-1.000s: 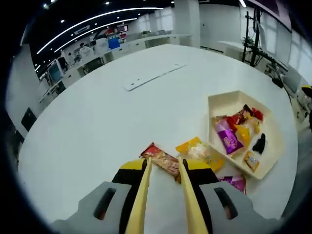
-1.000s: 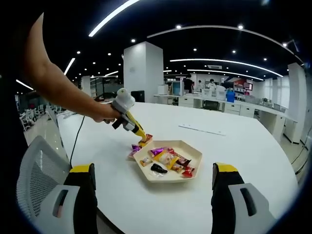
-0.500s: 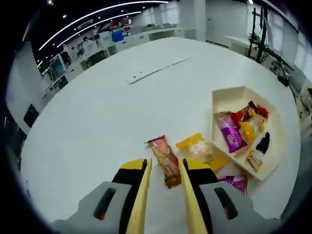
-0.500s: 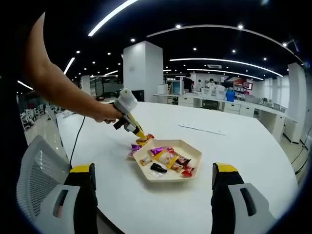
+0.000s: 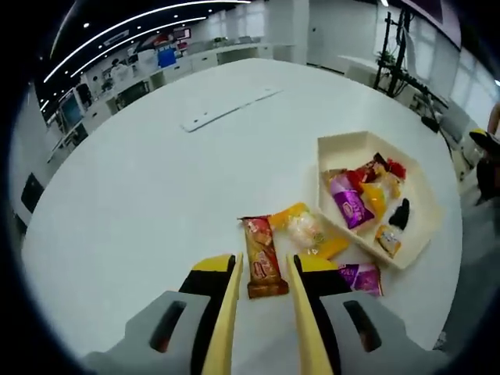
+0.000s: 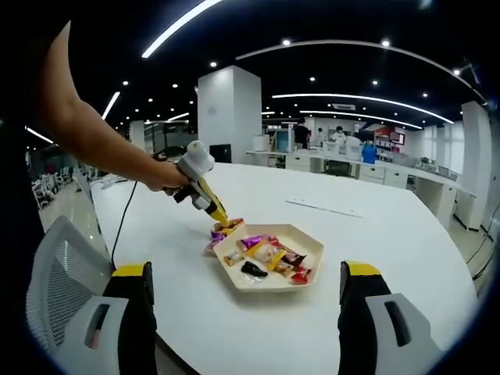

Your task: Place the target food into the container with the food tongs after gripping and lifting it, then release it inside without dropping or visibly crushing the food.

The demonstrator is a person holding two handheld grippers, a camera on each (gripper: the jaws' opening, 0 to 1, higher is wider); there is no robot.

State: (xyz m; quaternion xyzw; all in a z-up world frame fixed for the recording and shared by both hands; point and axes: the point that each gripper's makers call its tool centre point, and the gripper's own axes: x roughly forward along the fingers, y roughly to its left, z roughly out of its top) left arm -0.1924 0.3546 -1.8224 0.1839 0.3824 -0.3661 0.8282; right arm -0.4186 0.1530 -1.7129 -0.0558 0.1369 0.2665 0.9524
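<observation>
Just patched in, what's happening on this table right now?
A person is working the left gripper, which carries yellow food tongs. The open tongs straddle a red snack packet lying on the white table, not yet gripped. A yellow packet and a purple packet lie beside the tray, which already holds several snacks. The right gripper hangs open, away from the tray.

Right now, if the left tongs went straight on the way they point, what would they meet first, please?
Probably the red-orange snack packet lying on the white table, lined up between the open left tongs; their height above it is unclear.
</observation>
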